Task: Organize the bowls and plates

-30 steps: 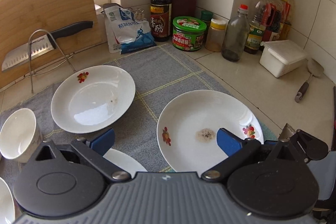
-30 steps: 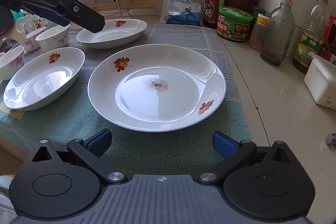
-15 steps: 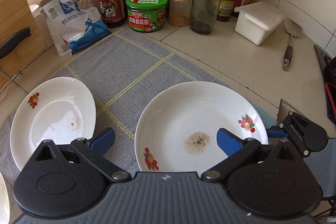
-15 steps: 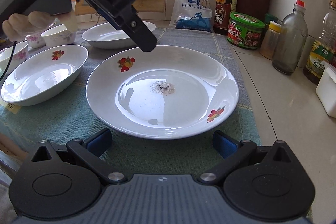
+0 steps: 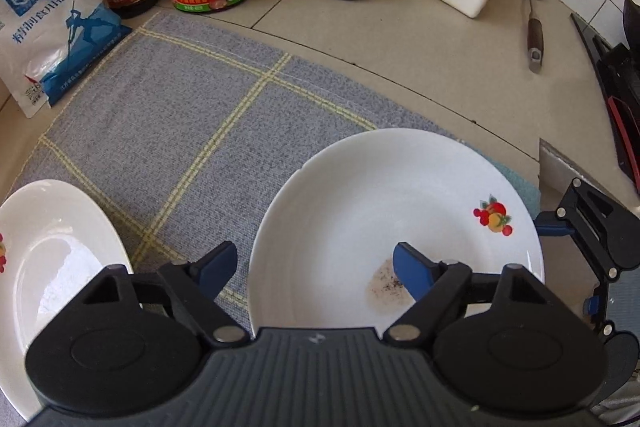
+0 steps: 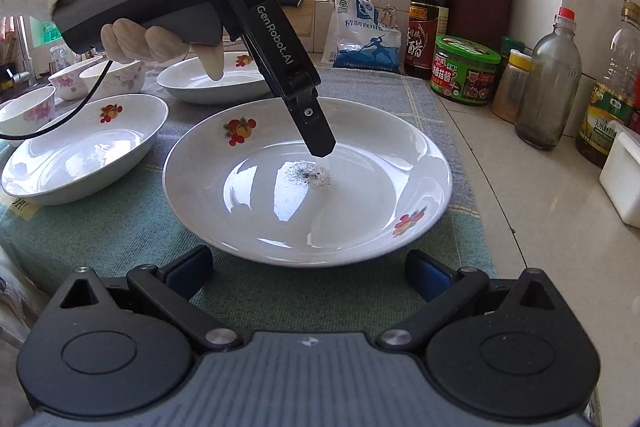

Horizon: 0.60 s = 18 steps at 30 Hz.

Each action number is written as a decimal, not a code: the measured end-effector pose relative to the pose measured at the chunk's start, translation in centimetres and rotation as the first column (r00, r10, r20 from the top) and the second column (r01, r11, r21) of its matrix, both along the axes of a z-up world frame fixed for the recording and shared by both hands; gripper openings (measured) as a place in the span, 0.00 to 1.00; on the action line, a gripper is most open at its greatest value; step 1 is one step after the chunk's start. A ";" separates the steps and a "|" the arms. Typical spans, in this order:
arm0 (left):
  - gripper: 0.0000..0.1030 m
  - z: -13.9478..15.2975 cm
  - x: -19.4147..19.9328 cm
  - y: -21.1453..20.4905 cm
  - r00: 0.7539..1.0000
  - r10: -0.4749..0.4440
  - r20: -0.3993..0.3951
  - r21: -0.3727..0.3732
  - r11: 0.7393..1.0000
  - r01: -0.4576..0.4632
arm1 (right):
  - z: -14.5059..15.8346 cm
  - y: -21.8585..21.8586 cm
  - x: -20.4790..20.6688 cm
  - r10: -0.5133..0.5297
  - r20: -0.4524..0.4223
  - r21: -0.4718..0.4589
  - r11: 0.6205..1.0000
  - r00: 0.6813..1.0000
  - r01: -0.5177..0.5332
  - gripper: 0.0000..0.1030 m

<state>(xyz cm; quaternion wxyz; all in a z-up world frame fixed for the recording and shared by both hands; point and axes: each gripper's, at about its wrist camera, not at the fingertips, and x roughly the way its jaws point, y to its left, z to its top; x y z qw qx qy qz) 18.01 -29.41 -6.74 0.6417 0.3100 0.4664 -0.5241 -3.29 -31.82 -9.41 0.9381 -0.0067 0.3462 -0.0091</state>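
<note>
Fingers on both units are spread wide and grasp nothing. I have the left gripper (image 5: 314, 269) angled down over the big plate (image 6: 360, 163); from the right wrist view one of its fingers (image 6: 316, 135) points at the speckled residue (image 6: 310, 174) in the plate's well, whether touching or just above I cannot tell. From the left wrist view the rim's left edge lies between the two fingers: one over the well, the other outside over the mat (image 5: 180, 99). The right gripper (image 6: 310, 269) sits low at the plate's near edge, apart from it.

Layout: the big plate sits on the checked mat on the worktop (image 5: 400, 39). An oval dish (image 6: 84, 151) is just beside it to the left, a second dish (image 6: 208, 83) behind, and small flowered bowls (image 6: 26, 109) beyond, at the far left.

Step in hand, by my reading: first pickup of the big plate; nothing looks stacked yet.

Next move calls for lowering the left fingers so the rim sits squarely between the pads, then closing. Glazed rim, shallow slope: I expect slip if the bite is thin. The right unit could steady the near edge.
</note>
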 end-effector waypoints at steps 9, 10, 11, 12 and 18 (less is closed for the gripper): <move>0.65 -0.5 1.0 -0.9 0.996 -0.041 -0.084 0.046 0.998 0.045 | 0.3 -0.1 0.7 0.017 -0.019 -0.021 1.000 1.000 -0.018 1.00; 0.65 -0.5 1.1 -1.1 0.994 -0.043 -0.097 0.044 0.998 0.048 | 0.3 0.0 0.8 0.023 -0.021 -0.027 0.999 0.999 -0.024 1.00; 0.64 -0.5 1.3 -1.1 0.994 -0.042 -0.105 0.044 0.998 0.046 | 0.4 0.0 0.8 0.029 -0.023 -0.031 0.999 0.999 -0.030 1.00; 0.64 -0.5 1.3 -1.1 0.993 -0.042 -0.108 0.046 0.998 0.047 | 0.4 0.0 0.9 0.032 -0.026 -0.031 0.999 0.999 -0.033 1.00; 0.60 -0.7 1.4 -1.4 0.994 -0.046 -0.096 0.056 0.997 0.052 | 0.6 -0.3 1.0 0.039 -0.038 0.003 0.999 0.999 -0.039 1.00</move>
